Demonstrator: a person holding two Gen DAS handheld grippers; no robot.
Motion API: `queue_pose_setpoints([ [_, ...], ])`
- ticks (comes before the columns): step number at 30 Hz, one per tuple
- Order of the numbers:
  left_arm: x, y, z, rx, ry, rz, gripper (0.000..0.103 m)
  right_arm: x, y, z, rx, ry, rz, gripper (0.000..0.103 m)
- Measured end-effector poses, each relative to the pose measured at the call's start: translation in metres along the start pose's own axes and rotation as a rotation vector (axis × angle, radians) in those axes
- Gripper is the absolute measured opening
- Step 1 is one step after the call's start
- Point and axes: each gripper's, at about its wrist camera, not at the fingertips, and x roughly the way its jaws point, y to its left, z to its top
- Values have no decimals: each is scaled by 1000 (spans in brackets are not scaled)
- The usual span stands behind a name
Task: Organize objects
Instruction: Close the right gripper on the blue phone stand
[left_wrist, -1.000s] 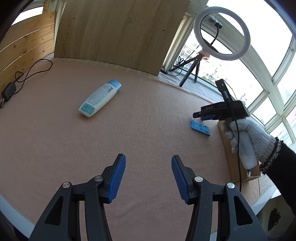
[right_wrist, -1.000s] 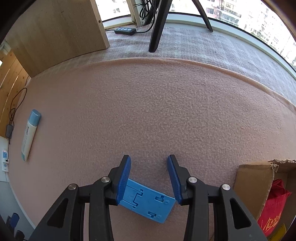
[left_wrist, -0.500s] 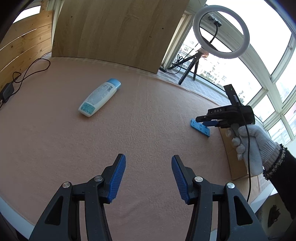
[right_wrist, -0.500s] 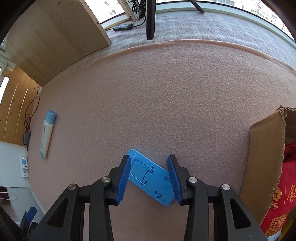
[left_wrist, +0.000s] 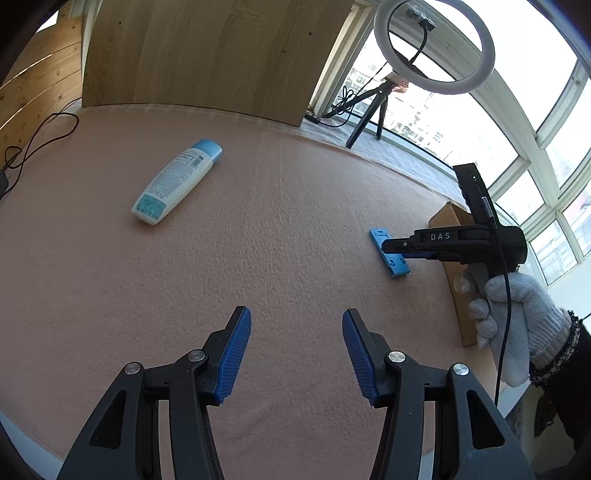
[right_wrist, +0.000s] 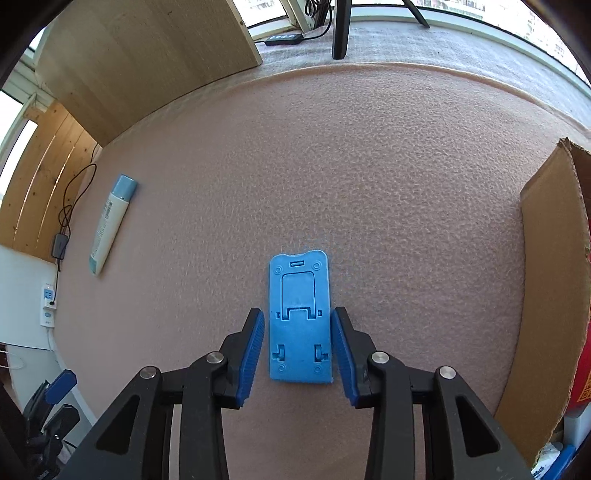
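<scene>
Looking from your left wrist: your left gripper (left_wrist: 296, 354) hangs over bare pink table (left_wrist: 258, 240), jaws spread on nothing.
Around it: a lotion bottle (left_wrist: 176, 181) lies far left; your right gripper (left_wrist: 391, 248) hovers over the blue phone stand (left_wrist: 395, 264), a cardboard box (left_wrist: 456, 258) just behind.
Looking from your right wrist: jaws spread, flanking the flat phone stand (right_wrist: 300, 319).
Change: the stand now lies square between your jaws, not skewed.
</scene>
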Motion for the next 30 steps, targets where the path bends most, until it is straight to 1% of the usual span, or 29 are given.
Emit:
queue_pose_setpoints([
  [3,8,-5,4,11,11,-8,55,3,14,-14,-26,-11,15,30],
  [5,17,-11,7,27,26,-11,55,4,19,-19,-25,-16,27,30],
  [6,21,-14,9,36,34,-15,55,4,18,-20,-13,-21,29,30],
  [9,36,-26,15,84,56,-30,55,-1,8,-23,62,-35,87,30],
  [11,47,-37,21,123,71,-37,55,-8,-2,-23,113,-62,94,30],
  [13,60,-49,27,160,91,-56,55,-9,-10,-21,145,-65,109,30],
  [16,85,-61,38,174,143,-134,61,-8,-15,-18,171,-51,117,35],
  [17,92,-64,41,177,159,-146,62,-9,-16,-18,174,-51,119,38],
  [19,104,-72,46,192,173,-162,62,-9,-15,-16,173,-52,127,39],
  [27,145,-95,61,304,233,-159,63,-8,-22,-13,184,-36,147,40],
  [30,157,-100,63,323,255,-167,63,-7,-20,-12,170,-32,147,40],
])
